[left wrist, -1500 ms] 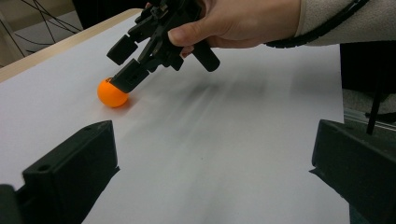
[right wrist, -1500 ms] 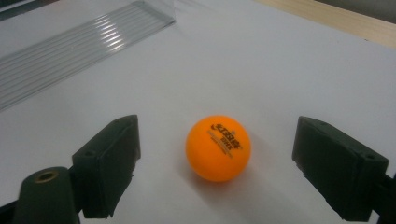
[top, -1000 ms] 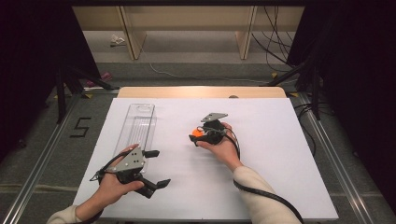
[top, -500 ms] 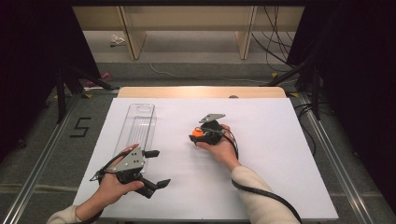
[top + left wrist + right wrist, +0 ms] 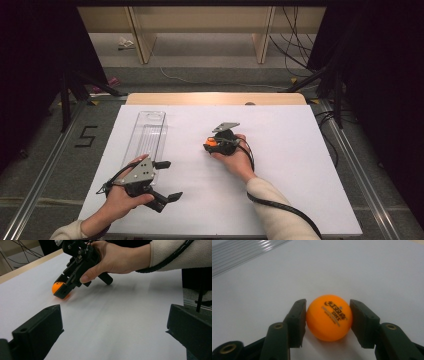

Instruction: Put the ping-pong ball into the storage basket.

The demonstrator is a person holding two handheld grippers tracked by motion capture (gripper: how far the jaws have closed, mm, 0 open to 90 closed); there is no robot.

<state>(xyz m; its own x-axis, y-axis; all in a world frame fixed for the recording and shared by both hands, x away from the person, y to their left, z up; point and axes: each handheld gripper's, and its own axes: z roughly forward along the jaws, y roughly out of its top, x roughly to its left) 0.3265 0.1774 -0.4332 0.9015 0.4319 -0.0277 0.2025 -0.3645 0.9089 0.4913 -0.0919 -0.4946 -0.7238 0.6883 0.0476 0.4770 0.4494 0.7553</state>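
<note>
right gripper (image 5: 328, 320) clamped on orange ball (image 5: 329, 317), jaws touching both its sides, ball resting on white tabletop (image 5: 262, 290). left gripper (image 5: 165, 181) spread wide apart, holding nothing, just beside clear tray (image 5: 146, 135), well apart from ball.

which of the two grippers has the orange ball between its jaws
The right gripper: its jaws sit on either side of the orange ball on the white table. The left gripper, near the clear tray, is open with nothing between its jaws.
</note>
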